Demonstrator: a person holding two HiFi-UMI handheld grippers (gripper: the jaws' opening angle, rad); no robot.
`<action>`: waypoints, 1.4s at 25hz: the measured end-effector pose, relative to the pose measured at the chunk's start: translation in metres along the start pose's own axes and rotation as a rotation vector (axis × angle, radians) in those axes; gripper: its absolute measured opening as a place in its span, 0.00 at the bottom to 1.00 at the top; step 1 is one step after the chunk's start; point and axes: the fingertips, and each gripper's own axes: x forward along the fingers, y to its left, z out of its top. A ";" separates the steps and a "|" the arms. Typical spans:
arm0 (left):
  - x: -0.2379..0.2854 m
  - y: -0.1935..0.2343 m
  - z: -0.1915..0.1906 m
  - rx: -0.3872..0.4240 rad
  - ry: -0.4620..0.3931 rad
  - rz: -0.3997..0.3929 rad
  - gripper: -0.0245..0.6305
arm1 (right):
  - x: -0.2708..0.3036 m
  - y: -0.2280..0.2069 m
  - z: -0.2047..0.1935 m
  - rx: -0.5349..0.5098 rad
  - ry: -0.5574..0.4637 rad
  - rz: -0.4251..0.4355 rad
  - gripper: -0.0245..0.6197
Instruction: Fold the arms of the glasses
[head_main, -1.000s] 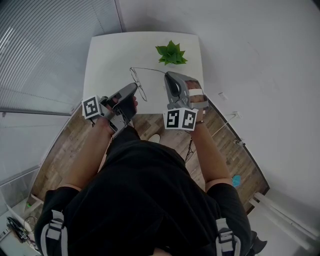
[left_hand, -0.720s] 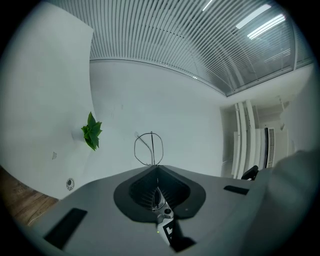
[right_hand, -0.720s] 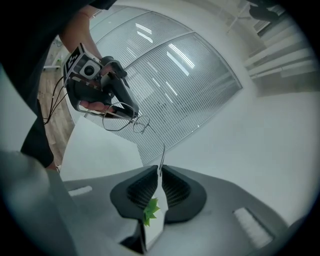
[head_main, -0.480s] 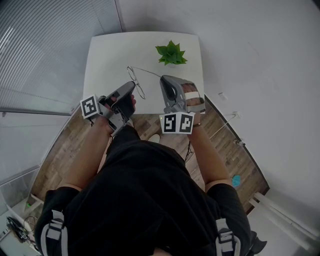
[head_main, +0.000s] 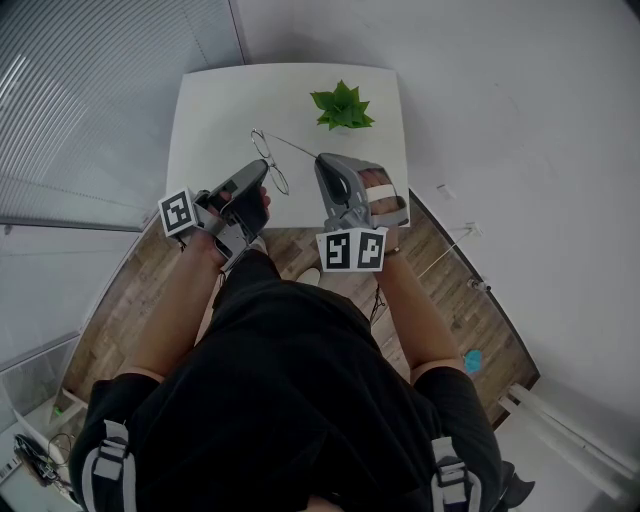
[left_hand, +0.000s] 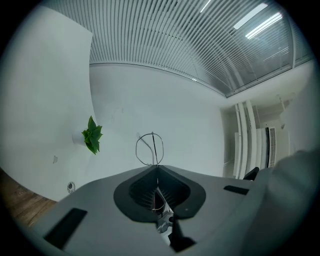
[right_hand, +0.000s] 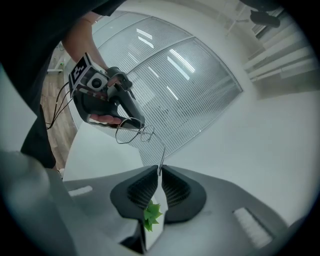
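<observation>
Holding a pair of thin, round-lensed, wire-framed glasses (head_main: 270, 160) in the air between two grey hand-held grippers, a person stands over a white rectangular tabletop (head_main: 215, 110). The left hand-held gripper (head_main: 261, 172) has its jaws closed on the front of the frame, and one round lens stands just beyond its tips. The right hand-held gripper (head_main: 322, 160) has its jaws almost together, pinching the far end of one long arm. That arm stretches from its tips across to the frame. A small green leafy potted plant (head_main: 342, 107) sits on the tabletop just beyond the right hand-held gripper, apart from both tools.

The step in hand appears to be swinging this open arm shut. To do it well, the left hand-held gripper should act as a fixed anchor for the frame. The right one should carry the arm's tip in a curve around the hinge, towards the left hand-held gripper's jaws, rather than pushing straight in. The wire looks fine enough to bend, so a light pinch suits it. The pinch should release only once the arm lies flat behind the lenses. Where the second arm lies cannot be made out.
</observation>
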 end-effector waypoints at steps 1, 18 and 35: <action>0.000 -0.001 0.000 0.001 -0.001 -0.001 0.05 | -0.001 0.001 0.001 -0.001 -0.006 0.002 0.09; 0.003 -0.011 0.007 0.013 -0.016 -0.021 0.05 | -0.007 0.011 0.023 -0.037 -0.072 0.039 0.09; 0.006 -0.014 0.009 0.012 -0.016 -0.040 0.05 | -0.010 0.031 0.035 -0.049 -0.132 0.121 0.11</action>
